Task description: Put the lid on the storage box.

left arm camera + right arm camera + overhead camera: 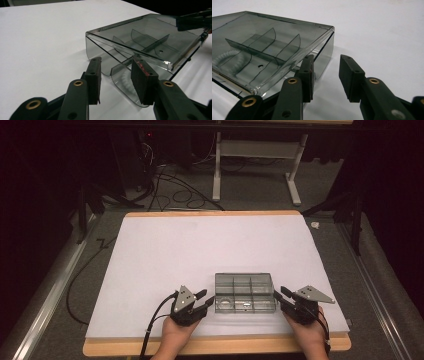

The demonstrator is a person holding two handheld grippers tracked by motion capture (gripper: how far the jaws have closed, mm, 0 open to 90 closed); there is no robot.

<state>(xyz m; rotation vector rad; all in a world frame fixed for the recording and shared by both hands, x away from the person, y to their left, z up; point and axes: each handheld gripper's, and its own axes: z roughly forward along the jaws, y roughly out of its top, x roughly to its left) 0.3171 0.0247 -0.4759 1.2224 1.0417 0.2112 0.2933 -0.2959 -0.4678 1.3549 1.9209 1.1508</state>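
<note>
Near the front edge of the white table [165,245] lay the clear compartment box [245,292], looked light, rigid, slick; left gripper [206,298] and right gripper [280,295] flanked its ends, part-open, holding nothing; best pinched at end walls

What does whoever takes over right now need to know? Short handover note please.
Left claw: open, at the left end of the clear compartment box, near corner between its jaws, no clamp visible.
Right claw: open, at the box's right end, one jaw against the corner.
Box: near edge of the white table, lid down; something pale and coiled lies in one compartment.
Done: both claws positioned at the box.
Left: probably grip and open or move it.
</note>
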